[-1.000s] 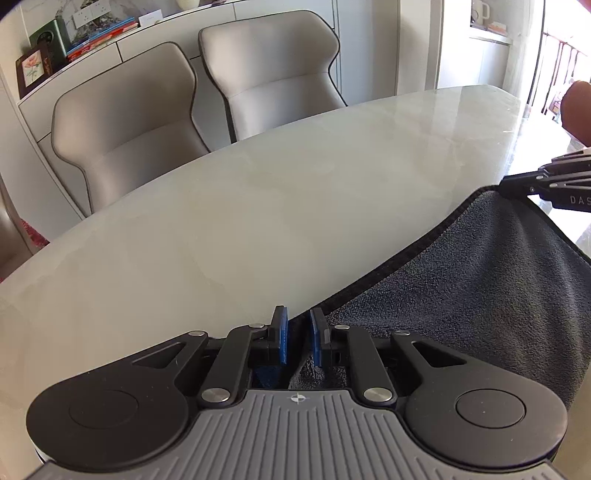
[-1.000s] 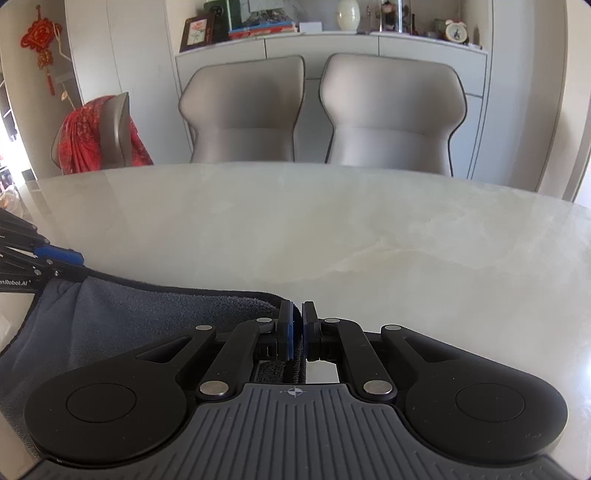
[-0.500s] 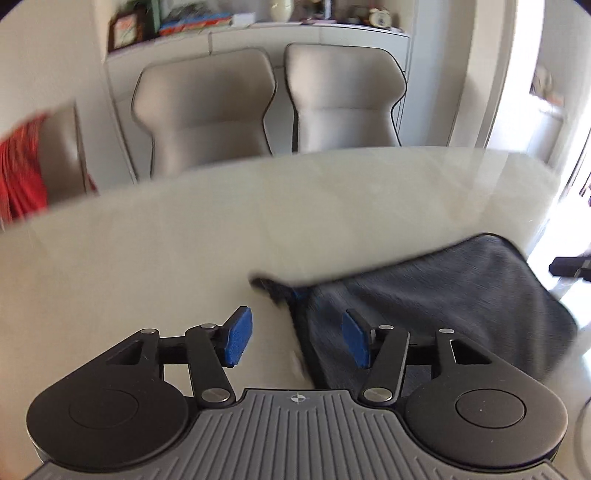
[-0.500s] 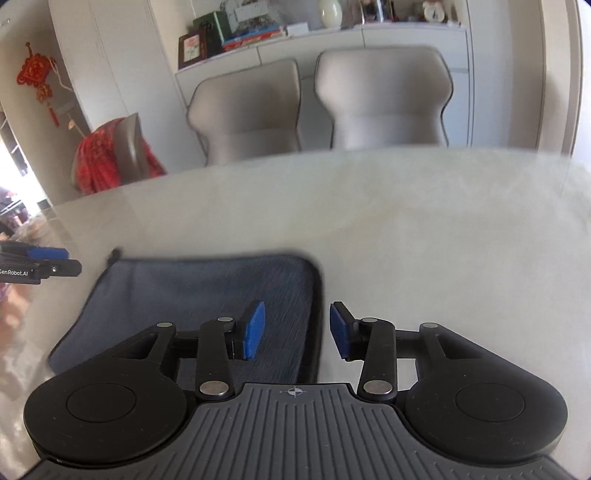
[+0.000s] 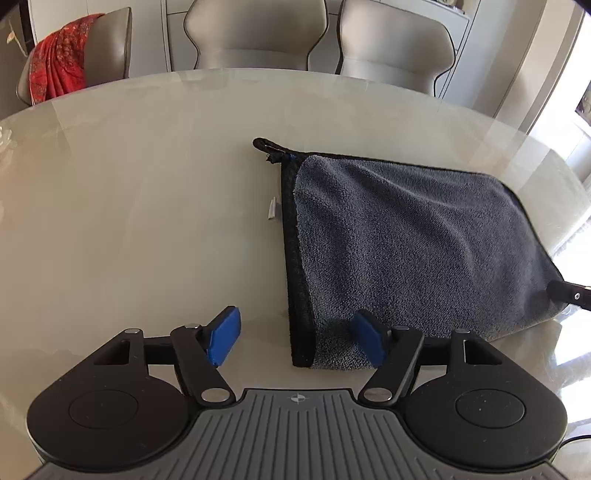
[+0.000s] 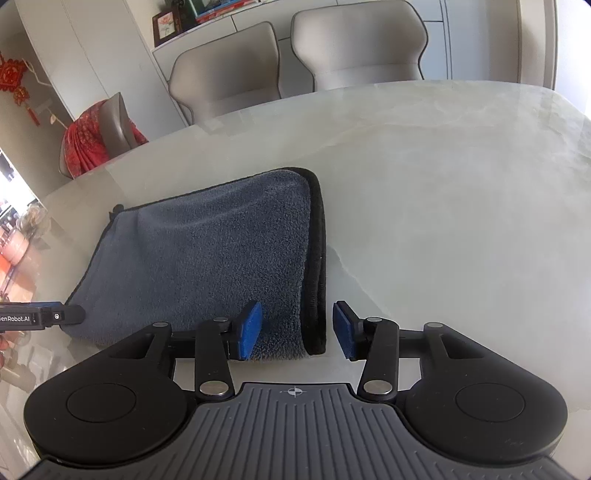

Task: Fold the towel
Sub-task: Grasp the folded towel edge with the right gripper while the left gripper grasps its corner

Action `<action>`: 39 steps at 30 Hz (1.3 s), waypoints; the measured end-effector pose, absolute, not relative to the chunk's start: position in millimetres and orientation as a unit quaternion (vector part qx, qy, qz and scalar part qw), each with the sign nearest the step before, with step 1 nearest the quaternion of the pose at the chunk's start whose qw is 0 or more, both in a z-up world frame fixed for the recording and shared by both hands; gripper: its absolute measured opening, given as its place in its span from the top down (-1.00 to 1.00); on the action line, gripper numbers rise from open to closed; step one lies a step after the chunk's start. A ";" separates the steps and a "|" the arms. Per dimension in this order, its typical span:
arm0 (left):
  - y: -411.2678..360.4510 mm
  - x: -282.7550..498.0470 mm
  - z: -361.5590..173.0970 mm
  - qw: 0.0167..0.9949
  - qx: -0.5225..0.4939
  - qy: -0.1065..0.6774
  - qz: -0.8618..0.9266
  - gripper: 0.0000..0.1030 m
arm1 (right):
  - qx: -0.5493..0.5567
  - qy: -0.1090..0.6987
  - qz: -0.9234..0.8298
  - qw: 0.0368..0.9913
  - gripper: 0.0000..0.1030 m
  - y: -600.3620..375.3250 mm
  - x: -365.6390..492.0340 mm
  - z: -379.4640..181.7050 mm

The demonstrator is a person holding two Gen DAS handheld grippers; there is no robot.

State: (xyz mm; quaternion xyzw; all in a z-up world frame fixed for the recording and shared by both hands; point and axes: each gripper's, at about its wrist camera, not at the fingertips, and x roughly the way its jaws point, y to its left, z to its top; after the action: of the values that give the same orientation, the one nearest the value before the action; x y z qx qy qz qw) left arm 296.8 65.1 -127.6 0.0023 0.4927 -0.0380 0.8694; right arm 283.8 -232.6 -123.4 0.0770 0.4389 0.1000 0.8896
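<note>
A grey towel with a black hem (image 5: 413, 243) lies folded flat on the marble table; it also shows in the right wrist view (image 6: 214, 254). My left gripper (image 5: 295, 341) is open and empty, its jaws straddling the towel's near left corner. My right gripper (image 6: 295, 330) is open and empty, its jaws straddling the towel's near right corner with the doubled hem. The tip of the right gripper shows at the right edge of the left wrist view (image 5: 569, 293), and the left gripper's tip at the left edge of the right wrist view (image 6: 44, 315).
The glossy marble table (image 5: 140, 192) stretches ahead of both grippers. A small white tag (image 5: 272, 210) lies by the towel's left hem. Two beige chairs (image 5: 255, 33) stand at the far side. A chair draped with red cloth (image 6: 94, 144) stands at the left end.
Both grippers let go of the towel's edge, opened and pulled back toward me. The towel now lies folded on the table.
</note>
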 end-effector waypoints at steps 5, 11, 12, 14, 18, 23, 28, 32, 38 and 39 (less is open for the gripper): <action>61.4 288.7 -122.4 0.867 -0.001 0.495 -0.052 0.29 | 0.042 0.446 0.116 0.887 0.61 -224.2 277.7 -122.7; 55.6 279.0 -112.3 0.860 0.014 0.506 -0.068 0.76 | 0.059 0.448 0.124 0.883 0.68 -233.5 269.5 -116.2; 56.2 275.5 -110.2 0.858 0.017 0.508 -0.071 0.77 | 0.057 0.449 0.125 0.883 0.68 -234.2 266.8 -113.8; 56.8 269.1 -108.2 0.857 0.022 0.509 -0.075 0.78 | 0.051 0.453 0.127 0.881 0.69 -235.5 262.4 -111.2; 58.6 248.4 -104.7 0.850 0.023 0.518 -0.089 0.79 | 0.041 0.467 0.127 0.874 0.69 -239.1 244.8 -107.8; 62.5 221.8 -99.4 0.846 0.014 0.525 -0.097 0.79 | 0.043 0.484 0.114 0.867 0.80 -248.2 218.5 -106.3; 73.4 211.6 -98.9 0.845 0.003 0.525 -0.098 0.77 | 0.051 0.496 0.110 0.860 0.77 -261.5 197.4 -107.6; 85.8 229.9 -92.9 0.859 -0.010 0.504 -0.090 0.56 | 0.076 0.475 0.113 0.869 0.62 -269.9 201.4 -102.1; 84.9 291.2 -86.1 0.881 0.000 0.464 -0.093 0.16 | 0.077 0.432 0.132 0.889 0.31 -261.3 264.1 -93.0; 83.1 308.8 -91.9 0.878 0.004 0.469 -0.090 0.15 | 0.075 0.427 0.132 0.891 0.30 -259.7 278.8 -93.4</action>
State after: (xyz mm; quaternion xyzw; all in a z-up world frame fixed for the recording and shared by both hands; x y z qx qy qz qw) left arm 308.8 83.1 -91.9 0.0038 0.4695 -0.0898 0.8784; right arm 278.8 -259.7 -93.4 0.0752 0.4268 0.1323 0.8914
